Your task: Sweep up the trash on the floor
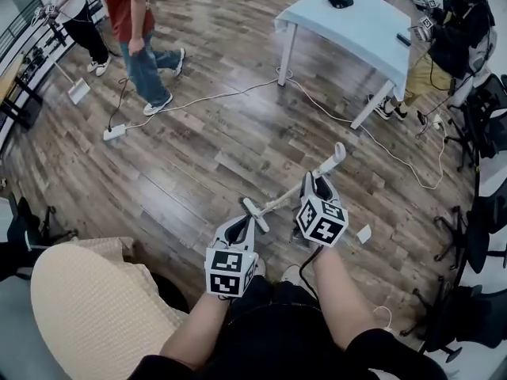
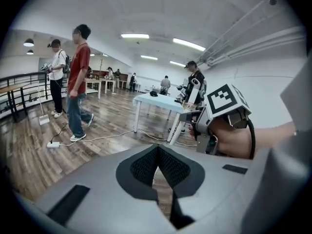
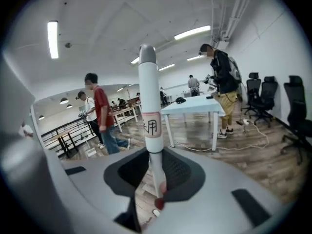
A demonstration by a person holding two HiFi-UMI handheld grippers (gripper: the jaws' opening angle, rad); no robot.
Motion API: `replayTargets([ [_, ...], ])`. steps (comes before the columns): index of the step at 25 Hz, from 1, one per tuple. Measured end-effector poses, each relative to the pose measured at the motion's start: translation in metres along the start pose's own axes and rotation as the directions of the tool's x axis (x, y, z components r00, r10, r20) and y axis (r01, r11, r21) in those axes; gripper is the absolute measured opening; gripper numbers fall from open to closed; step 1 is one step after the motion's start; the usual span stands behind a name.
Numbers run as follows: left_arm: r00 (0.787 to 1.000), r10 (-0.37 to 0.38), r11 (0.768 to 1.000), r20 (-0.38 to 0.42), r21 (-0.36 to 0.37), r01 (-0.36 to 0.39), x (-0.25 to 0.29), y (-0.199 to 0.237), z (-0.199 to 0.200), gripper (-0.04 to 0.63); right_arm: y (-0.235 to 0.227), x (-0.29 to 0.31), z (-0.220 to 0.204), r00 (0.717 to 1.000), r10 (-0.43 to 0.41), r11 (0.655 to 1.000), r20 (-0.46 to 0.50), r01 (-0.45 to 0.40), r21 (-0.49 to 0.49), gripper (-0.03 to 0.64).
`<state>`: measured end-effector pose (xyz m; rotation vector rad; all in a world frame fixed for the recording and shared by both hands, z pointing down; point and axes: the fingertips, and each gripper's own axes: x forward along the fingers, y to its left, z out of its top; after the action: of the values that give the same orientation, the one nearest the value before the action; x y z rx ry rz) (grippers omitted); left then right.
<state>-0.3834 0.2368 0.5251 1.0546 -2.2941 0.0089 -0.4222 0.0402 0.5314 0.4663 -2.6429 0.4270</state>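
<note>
A white broom pole (image 1: 287,199) slants across the wooden floor in the head view. My right gripper (image 1: 317,188) is shut on it just below its grey-capped top (image 1: 339,153). From the right gripper view the pole (image 3: 150,106) rises upright between the pads of that gripper (image 3: 155,179) and carries a printed label. My left gripper (image 1: 242,229) sits lower left, at the pole's lower white cross-piece (image 1: 254,214). In its own view the left gripper (image 2: 157,172) has its pads together, with only floor showing below them. A scrap of white paper (image 1: 364,233) lies on the floor right of my right gripper.
A light blue table (image 1: 372,34) stands ahead, with white cables (image 1: 222,95) and a power strip (image 1: 114,132) on the floor. A person in a red shirt (image 1: 131,14) walks at far left and another (image 1: 451,42) sits at right. Black office chairs (image 1: 485,117) line the right side.
</note>
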Motion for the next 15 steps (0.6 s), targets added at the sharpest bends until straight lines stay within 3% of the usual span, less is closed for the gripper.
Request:
replayTargets([
  [4, 0.998, 0.023, 1.0, -0.057, 0.002, -0.023, 0.005, 0.021, -0.014, -0.005, -0.039, 0.038, -0.017, 0.992, -0.125, 0.966, -0.03, 0.129, 0.224, 0.097],
  [8, 0.993, 0.027, 1.0, -0.112, 0.018, -0.025, 0.015, 0.035, -0.025, -0.005, -0.085, 0.064, -0.045, 0.965, -0.246, 0.87, -0.09, 0.261, 0.419, 0.1],
  [11, 0.989, 0.019, 1.0, -0.145, 0.02, -0.016, 0.026, 0.042, -0.033, -0.005, -0.12, 0.073, -0.069, 0.94, -0.319, 0.81, -0.122, 0.337, 0.48, 0.1],
  [15, 0.982, 0.001, 0.999, -0.19, 0.037, 0.006, 0.042, 0.044, -0.042, -0.005, -0.163, 0.074, -0.111, 0.896, -0.407, 0.751, -0.178, 0.439, 0.492, 0.097],
])
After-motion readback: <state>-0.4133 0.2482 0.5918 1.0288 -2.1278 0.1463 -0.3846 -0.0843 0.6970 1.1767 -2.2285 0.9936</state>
